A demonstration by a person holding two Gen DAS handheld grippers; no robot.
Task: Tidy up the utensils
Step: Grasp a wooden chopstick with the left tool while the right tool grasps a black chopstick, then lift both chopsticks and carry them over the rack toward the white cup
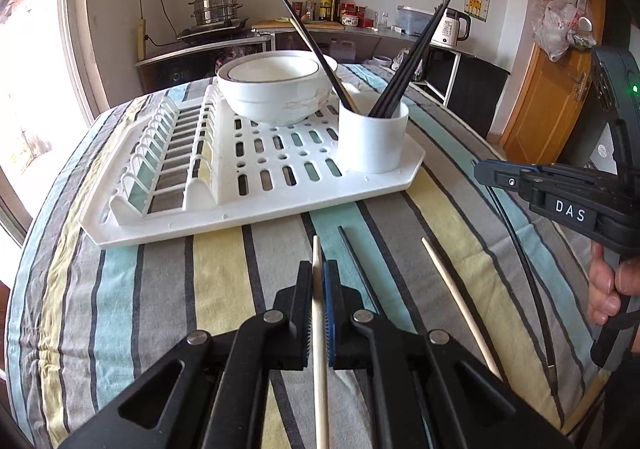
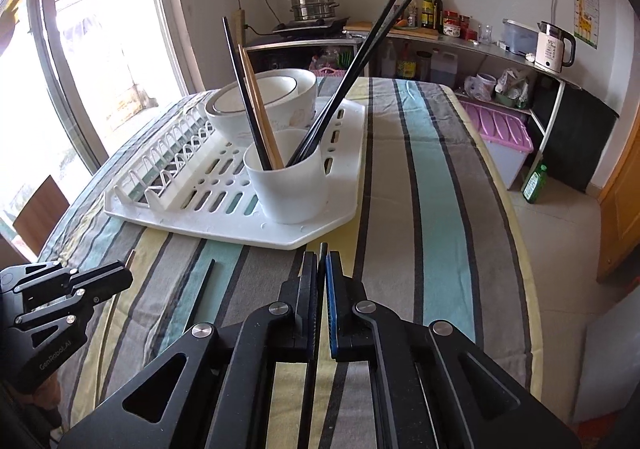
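My left gripper (image 1: 319, 269) is shut on a wooden chopstick (image 1: 319, 361) just above the striped tablecloth. A black chopstick (image 1: 352, 257) and another wooden chopstick (image 1: 460, 305) lie on the cloth to its right. My right gripper (image 2: 321, 261) is shut on a black chopstick (image 2: 322, 249), in front of the rack; it shows at the right in the left wrist view (image 1: 480, 169). A white holder cup (image 1: 372, 141) on the white dish rack (image 1: 256, 185) holds several black chopsticks and a wooden one; the cup also shows in the right wrist view (image 2: 288, 185).
Stacked white bowls (image 1: 276, 89) sit on the rack behind the cup. The left gripper (image 2: 124, 273) shows at the left in the right wrist view, near a black chopstick (image 2: 202, 293) on the cloth. The table edge drops off on the right (image 2: 532, 289).
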